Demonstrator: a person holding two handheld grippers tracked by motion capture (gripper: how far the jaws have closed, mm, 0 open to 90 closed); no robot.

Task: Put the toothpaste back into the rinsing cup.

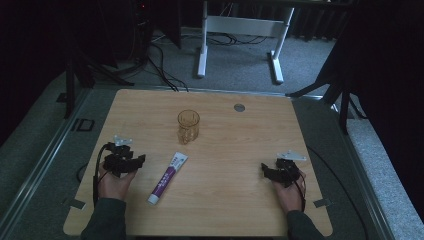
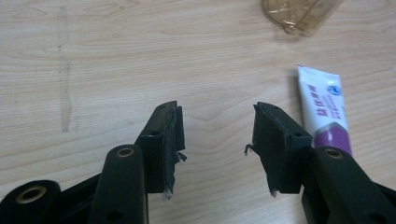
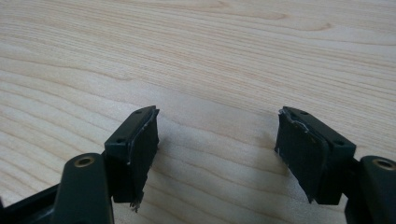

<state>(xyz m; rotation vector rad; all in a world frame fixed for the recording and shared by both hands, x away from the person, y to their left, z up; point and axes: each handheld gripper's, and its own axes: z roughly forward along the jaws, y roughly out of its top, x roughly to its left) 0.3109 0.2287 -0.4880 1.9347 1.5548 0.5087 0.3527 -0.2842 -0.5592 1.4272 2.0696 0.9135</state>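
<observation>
A white and purple toothpaste tube point(image 1: 168, 178) lies flat on the wooden table point(image 1: 235, 145), its cap toward the near edge. Beyond it stands an amber glass cup point(image 1: 188, 126), upright. My left gripper point(image 1: 131, 161) rests to the left of the tube, open with nothing between its jaws. In the left gripper view the left gripper point(image 2: 215, 122) points at bare wood, with the tube point(image 2: 325, 108) just past its right jaw and the cup point(image 2: 299, 15) at the top. My right gripper point(image 1: 267, 170) sits at the table's right, open over bare wood point(image 3: 217, 126).
A round grey grommet point(image 1: 239, 107) is set in the table near its far edge. Beyond the table stand a white desk frame point(image 1: 240, 37) and cables on grey carpet. Dark stands flank both sides.
</observation>
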